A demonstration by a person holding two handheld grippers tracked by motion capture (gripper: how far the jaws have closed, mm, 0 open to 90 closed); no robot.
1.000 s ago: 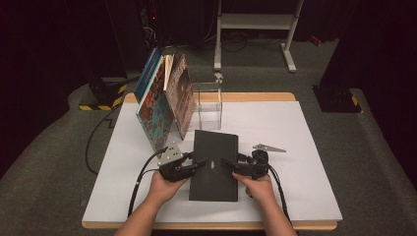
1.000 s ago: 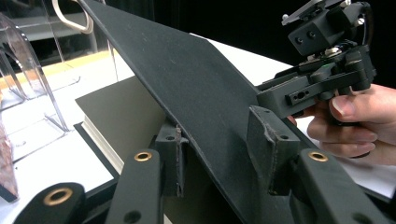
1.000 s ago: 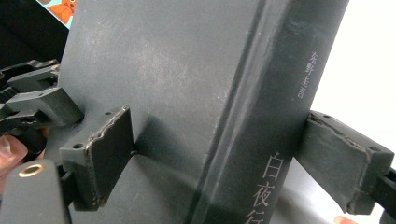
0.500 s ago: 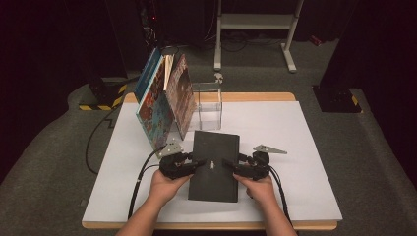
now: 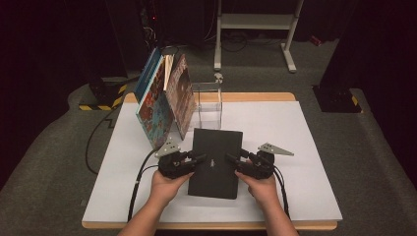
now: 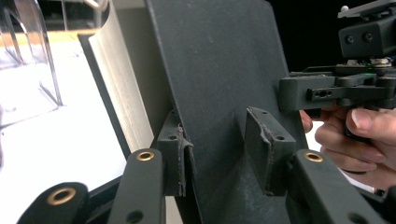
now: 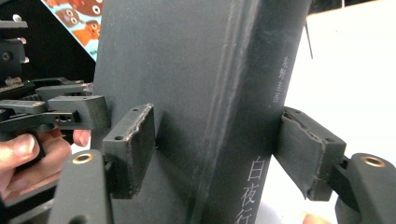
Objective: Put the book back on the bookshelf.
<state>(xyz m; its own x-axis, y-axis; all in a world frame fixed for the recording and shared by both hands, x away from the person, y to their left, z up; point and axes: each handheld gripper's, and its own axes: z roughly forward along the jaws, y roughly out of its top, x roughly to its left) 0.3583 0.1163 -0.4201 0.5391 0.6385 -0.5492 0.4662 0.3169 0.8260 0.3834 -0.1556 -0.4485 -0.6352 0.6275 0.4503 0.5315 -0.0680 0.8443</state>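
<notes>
- The white bench (image 5: 305, 128) lies under both hands.
- The black book (image 5: 215, 155) sits between the two tools.
- The left hand-held gripper (image 5: 196, 160) pinches the book's page edge.
- The right hand-held gripper (image 5: 233, 160) has just been closing around the spine, with one pad apart.
- The step looks like grabbing; next, squeeze tight, then lift.

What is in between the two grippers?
The black book lies between the left gripper and the right gripper in the high view; each gripper's fingers reach over one side edge of it.
</notes>
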